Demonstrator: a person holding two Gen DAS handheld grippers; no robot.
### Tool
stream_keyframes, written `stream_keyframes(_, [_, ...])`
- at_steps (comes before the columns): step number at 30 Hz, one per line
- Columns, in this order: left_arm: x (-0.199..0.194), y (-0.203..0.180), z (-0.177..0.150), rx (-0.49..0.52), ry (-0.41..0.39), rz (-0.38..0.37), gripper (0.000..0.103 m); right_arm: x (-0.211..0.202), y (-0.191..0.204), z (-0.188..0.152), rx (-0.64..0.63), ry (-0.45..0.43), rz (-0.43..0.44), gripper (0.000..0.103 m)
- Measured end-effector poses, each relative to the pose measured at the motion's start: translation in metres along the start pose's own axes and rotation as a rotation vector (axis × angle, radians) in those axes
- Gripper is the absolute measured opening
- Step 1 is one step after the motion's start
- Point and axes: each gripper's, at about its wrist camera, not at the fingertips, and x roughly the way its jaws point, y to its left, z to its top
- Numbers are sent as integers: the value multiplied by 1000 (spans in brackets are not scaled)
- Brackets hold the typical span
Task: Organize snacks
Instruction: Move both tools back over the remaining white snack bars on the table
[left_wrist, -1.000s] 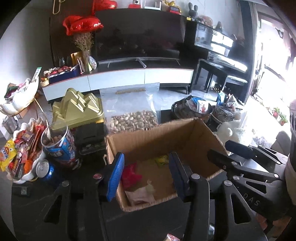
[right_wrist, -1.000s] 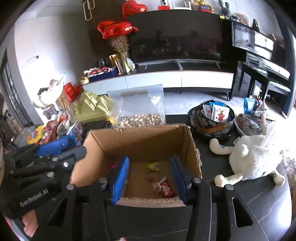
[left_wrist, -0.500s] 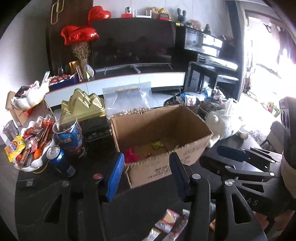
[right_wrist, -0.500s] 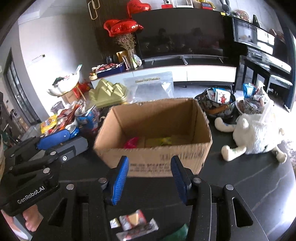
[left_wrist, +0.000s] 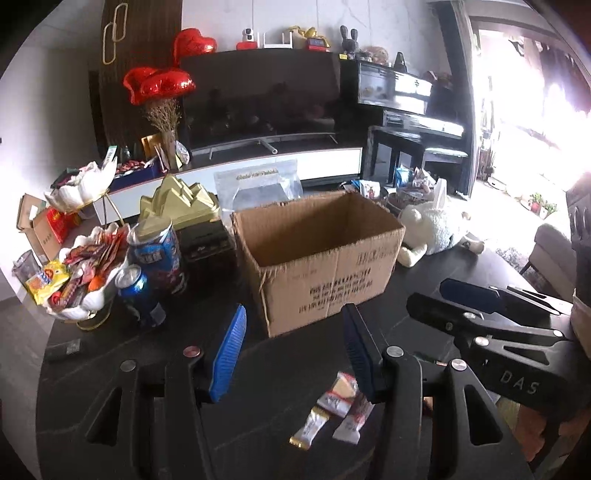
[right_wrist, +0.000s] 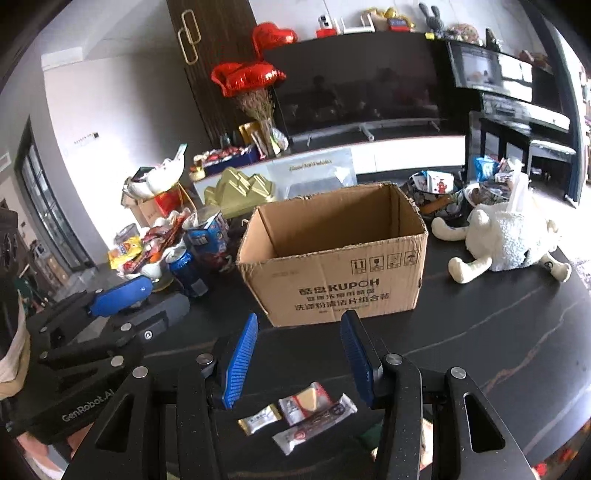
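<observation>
Two grippers are held over the dark marbled table (right_wrist: 480, 332), side by side. The left gripper (left_wrist: 293, 350) has just been opening its blue-padded jaws, with nothing between them; the right gripper (right_wrist: 299, 354) is parted too and empty. Several small wrapped snack packets (right_wrist: 299, 413) lie near its fingertips, in front of the open brown cardboard box (right_wrist: 332, 254).

In the right wrist view, the brown cardboard box (right_wrist: 332, 258) at centre reads "KUPOH", the black gripper body (right_wrist: 85, 398) at lower left "GenRobot.AI"; the left wrist view's black gripper body (left_wrist: 517, 384) at lower right reads "DAS".
</observation>
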Motion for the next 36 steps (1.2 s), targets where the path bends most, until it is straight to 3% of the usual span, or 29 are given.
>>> stream_keyframes(10, [-4,-5,-53,27,29,3,52,5,-4,-54,90,40,18,48])
stream_keyframes(17, [15,-8,-88,7,98,-60,52,20,-9,-88,128,118,23,48])
stream_keyframes(29, [54,-2,-125,5,183,-124,52,54,-12,-114,179,187,19,48])
stream_keyframes(36, [82,-3,-139,18,231,-154,50,70,-20,-121,211,201,-46,48])
